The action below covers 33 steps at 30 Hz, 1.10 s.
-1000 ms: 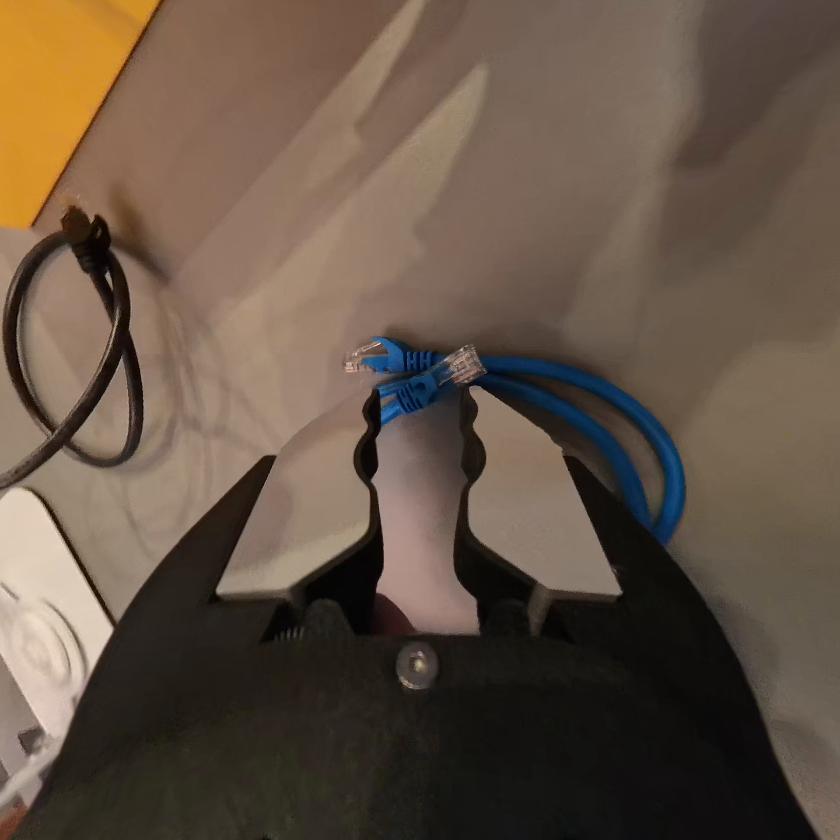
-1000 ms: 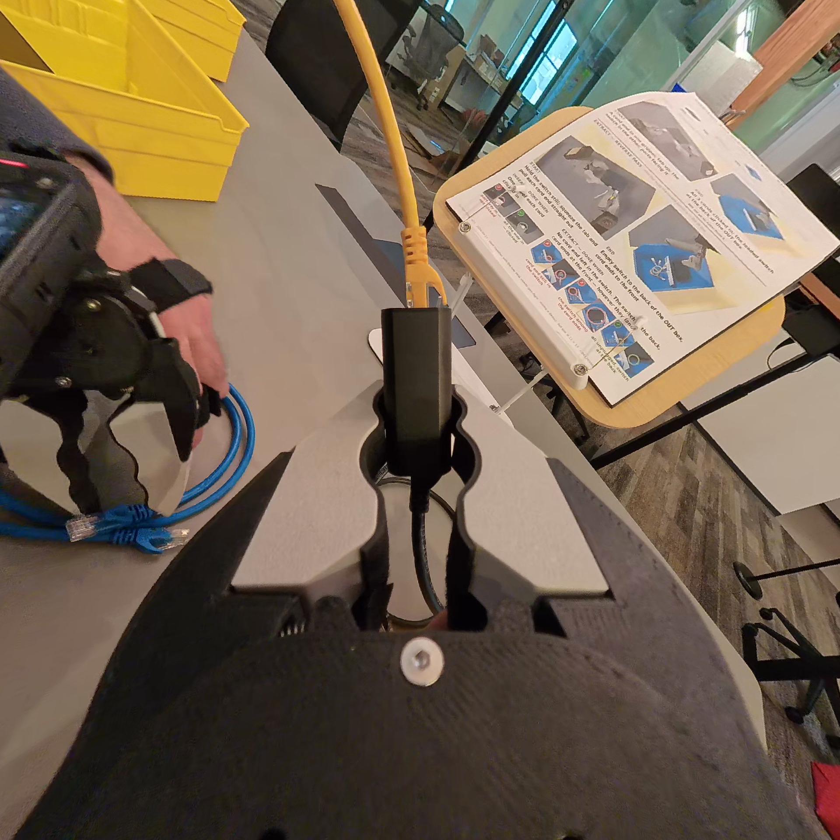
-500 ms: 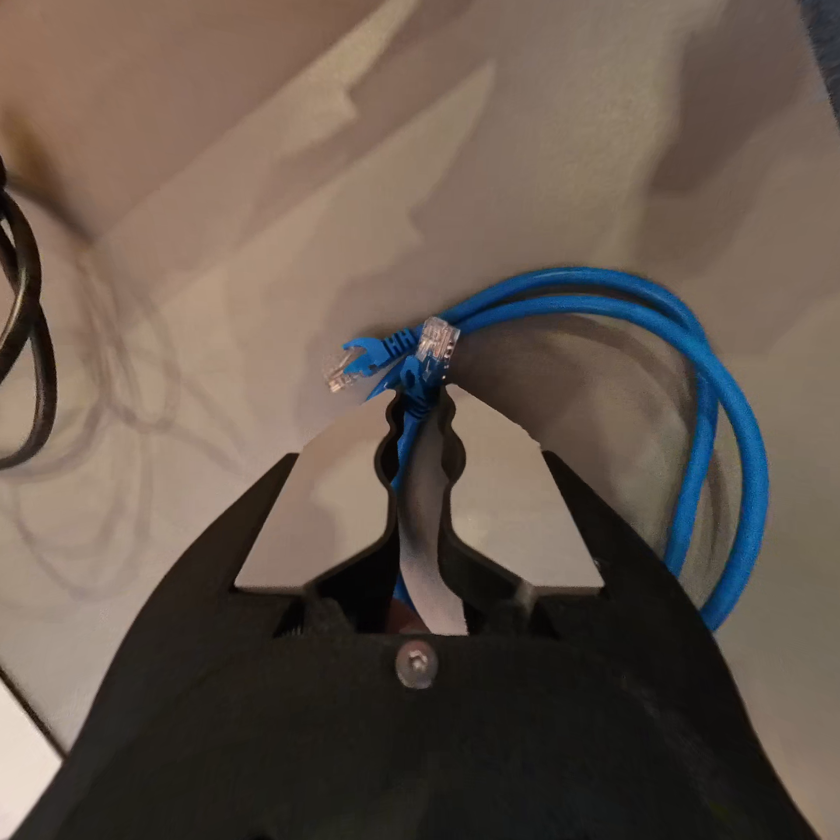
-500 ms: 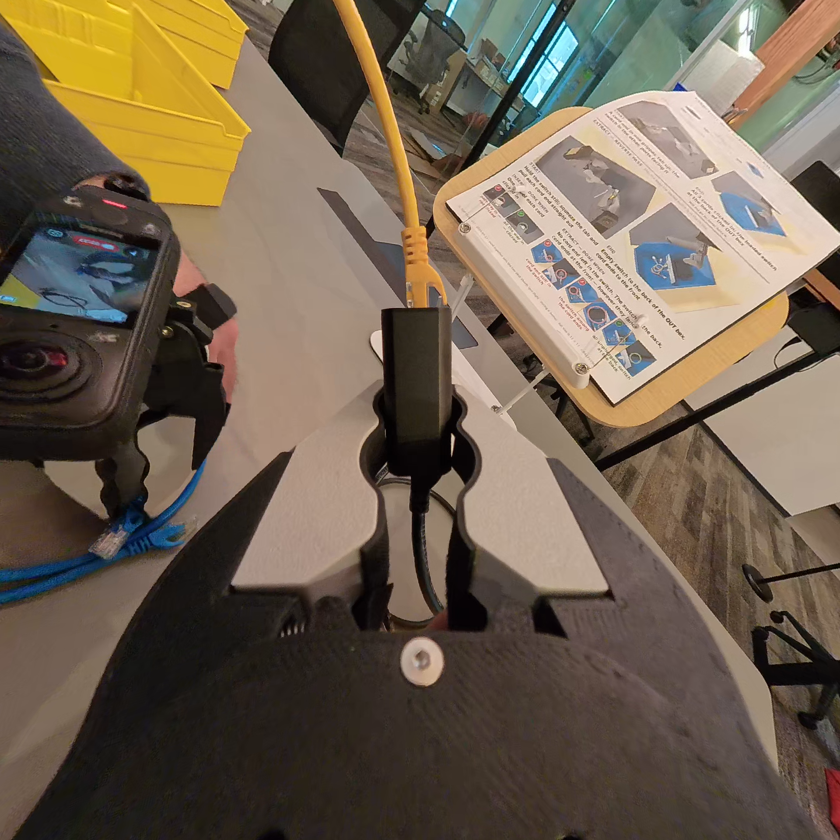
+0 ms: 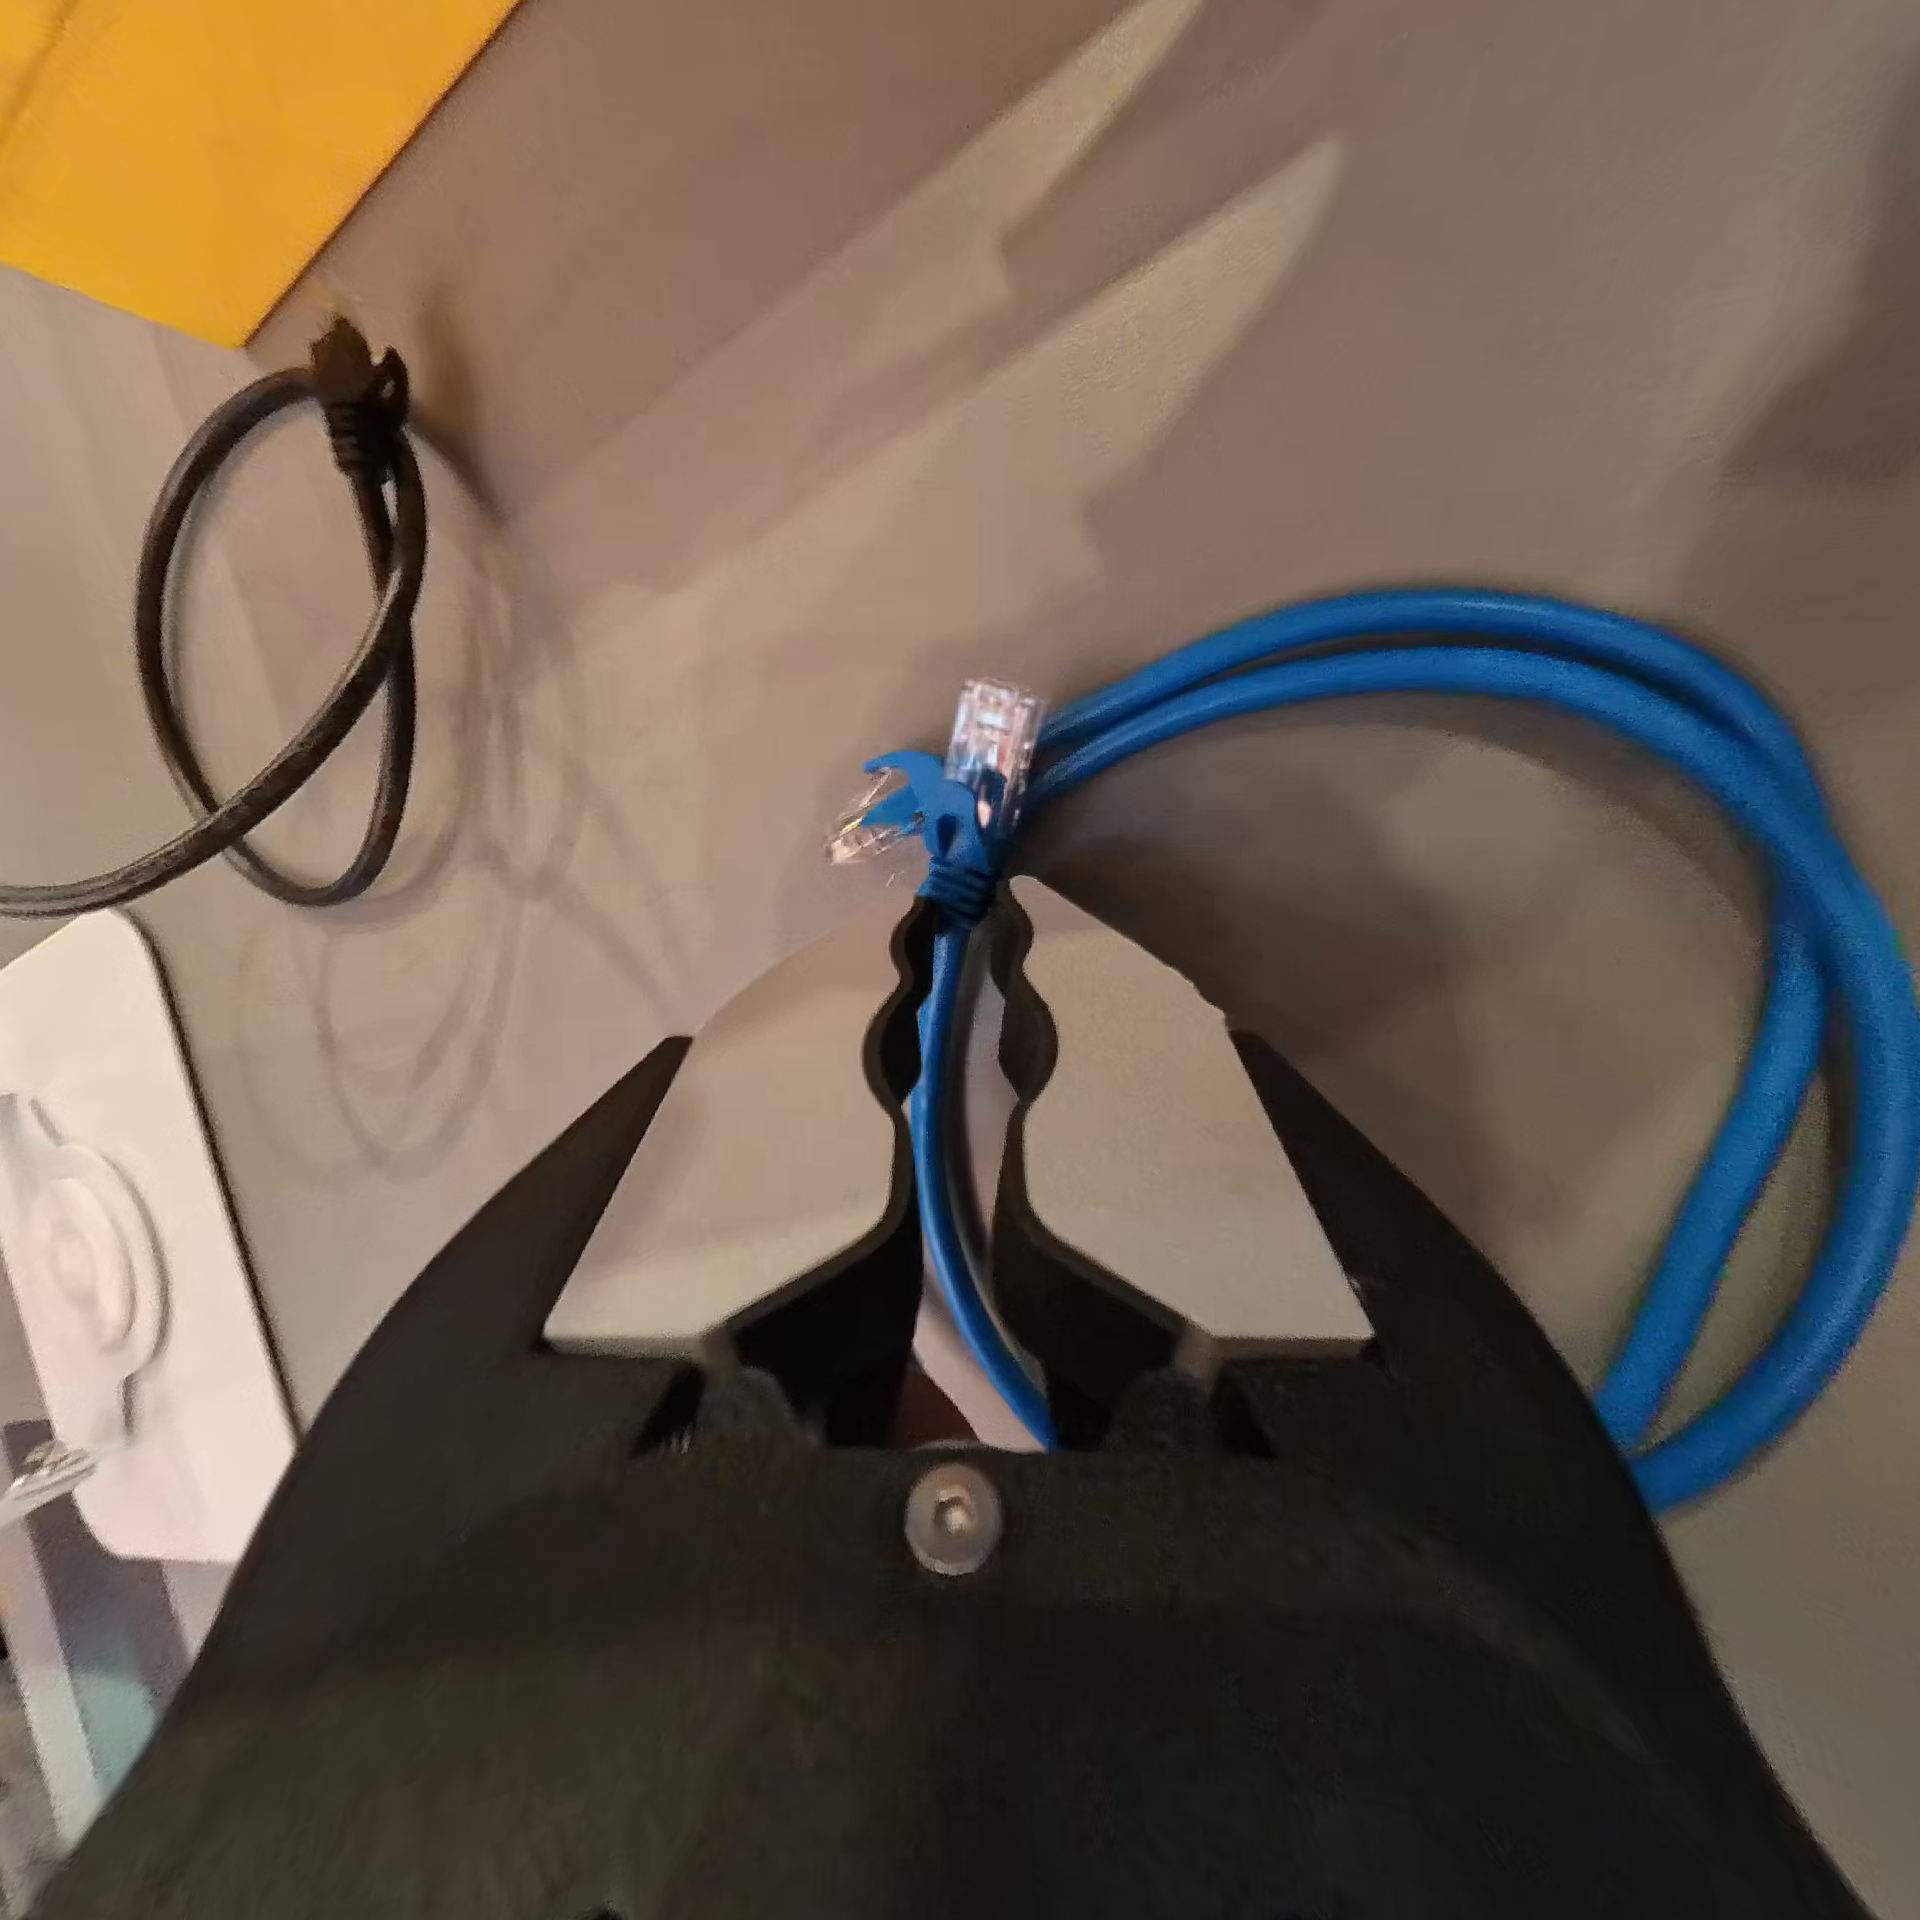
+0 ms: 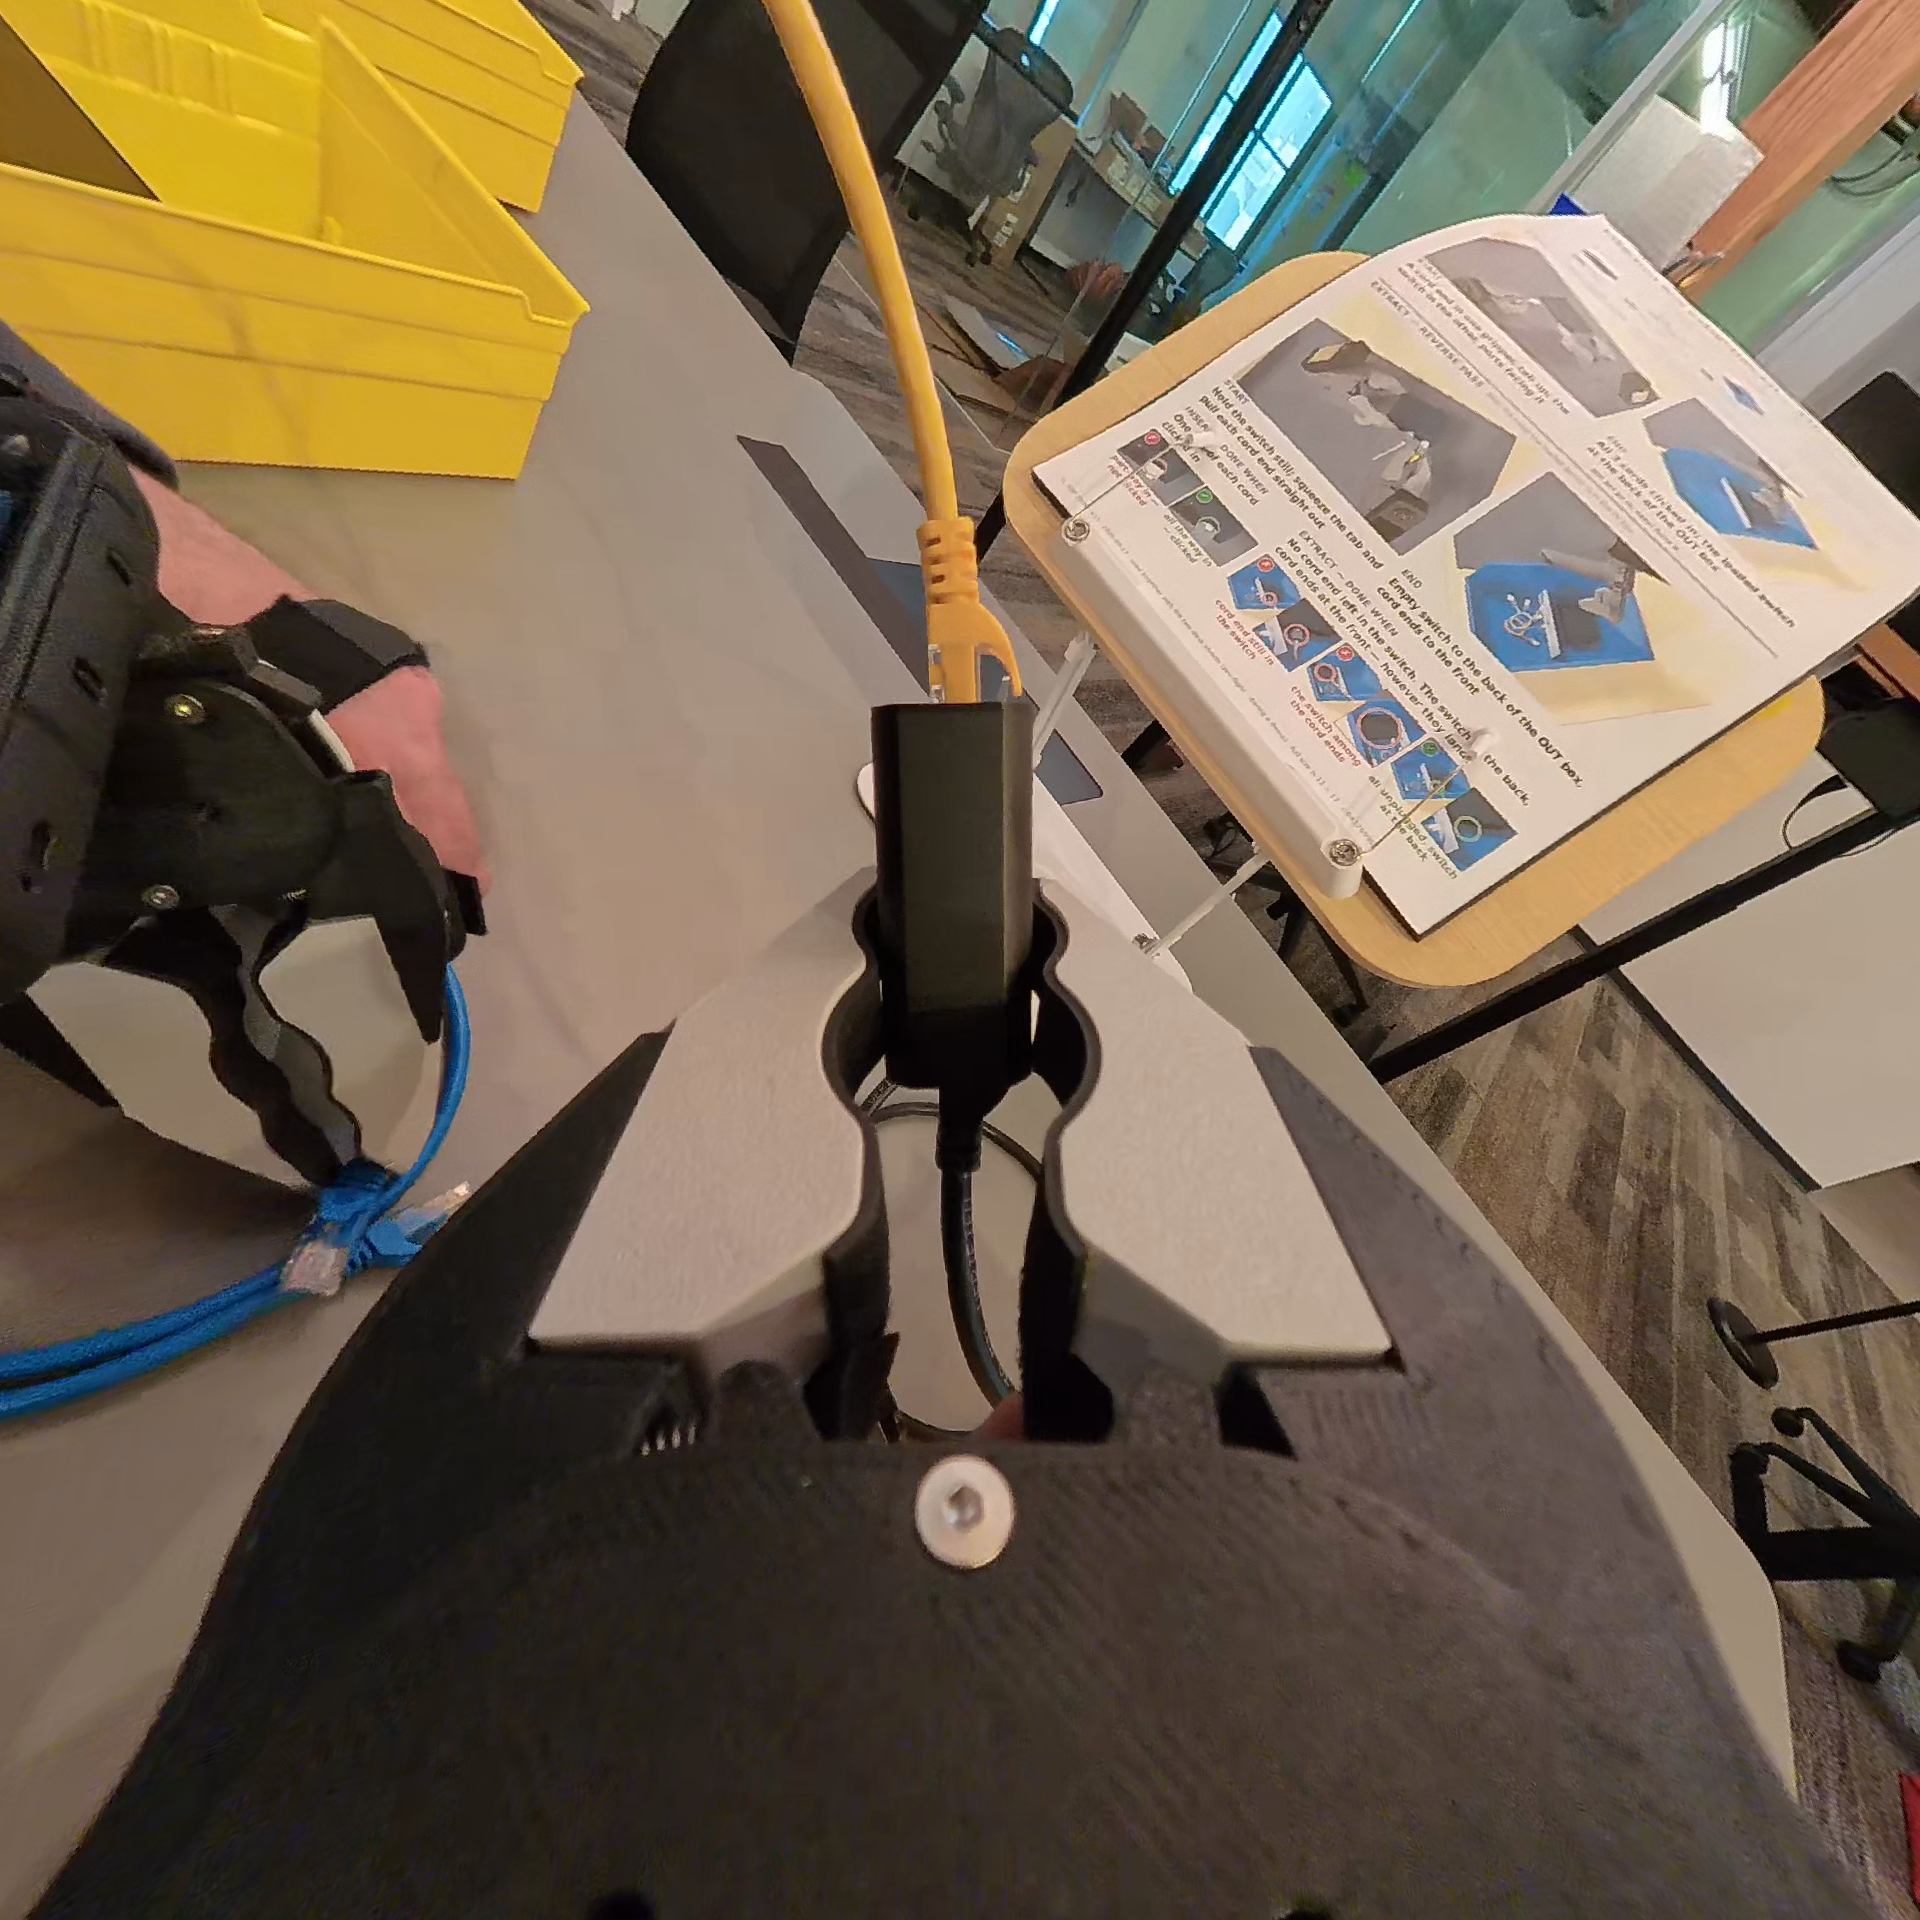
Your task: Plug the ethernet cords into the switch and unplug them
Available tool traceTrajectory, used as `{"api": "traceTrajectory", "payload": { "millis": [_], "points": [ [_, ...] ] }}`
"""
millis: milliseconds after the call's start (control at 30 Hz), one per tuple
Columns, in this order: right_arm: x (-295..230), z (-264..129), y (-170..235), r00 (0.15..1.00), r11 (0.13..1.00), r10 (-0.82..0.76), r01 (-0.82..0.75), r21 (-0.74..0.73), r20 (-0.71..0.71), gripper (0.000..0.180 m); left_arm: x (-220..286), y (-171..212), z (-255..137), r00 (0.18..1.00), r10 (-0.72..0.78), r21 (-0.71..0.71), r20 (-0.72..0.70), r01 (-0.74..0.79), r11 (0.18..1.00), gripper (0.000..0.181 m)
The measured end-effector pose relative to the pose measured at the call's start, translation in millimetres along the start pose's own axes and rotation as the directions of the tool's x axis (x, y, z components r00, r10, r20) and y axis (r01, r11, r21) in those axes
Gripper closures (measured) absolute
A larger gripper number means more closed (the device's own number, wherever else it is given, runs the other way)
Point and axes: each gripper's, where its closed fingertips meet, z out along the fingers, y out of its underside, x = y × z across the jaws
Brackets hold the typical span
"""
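Half a second ago the left gripper (image 5: 958, 914) had the blue cord (image 5: 1621, 748) loosely between its tips; now it has closed further on the ribbed boot just behind the plug, at the centre of the left wrist view. Both clear plugs (image 5: 992, 743) poke out just beyond the tips, with the rest of the cord looping round the right side of the frame and resting on the grey table (image 5: 1351, 312).

In the right wrist view the right gripper (image 6: 956, 997) pinches the black switch (image 6: 951, 852) upright at centre frame, unmoved, with a yellow cord (image 6: 894, 312) already seated in its top. The left gripper (image 6: 322, 1143) shows at the left edge, tips down on the blue cord (image 6: 343, 1226).

To do this step well, I would keep the pinch on the boot and not the cable, so the plug cannot swivel. The second plug lies right against the first, and could snag on lifting, so a slow rise should let it fall away. Then line the plug's tab with the port before pushing straight in.

A black cord (image 5: 281, 665) lies coiled at upper left, near a yellow bin (image 5: 187, 135).
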Motion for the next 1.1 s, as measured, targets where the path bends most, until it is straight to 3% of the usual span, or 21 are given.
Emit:
{"api": "traceTrajectory", "payload": {
  "millis": [200,467,667,1100],
  "points": [
    [2,-1,1,1.000,1.000,0.004,-0.004,-0.001,-0.003,0.158,-22,7,-17,0.988,-0.084,-0.008,0.126,0.086,0.996,0.171],
    [-1,2,3,1.000,1.000,0.003,-0.003,-0.006,0.006,0.159,-56,33,-72,0.957,-0.146,-0.060,0.250,0.166,0.984,0.171],
    [-6,4,0,1.000,1.000,-0.005,0.005,-0.007,0.022,0.158,-13,58,-43,0.971,-0.239,-0.118,0.005,0.238,0.964,0.170],
    [-8,5,2,0.999,1.000,0.010,-0.009,-0.005,0.036,0.159,0,37,-22,0.954,-0.206,0.051,-0.220,0.222,0.974,0.159]
  ]
}}
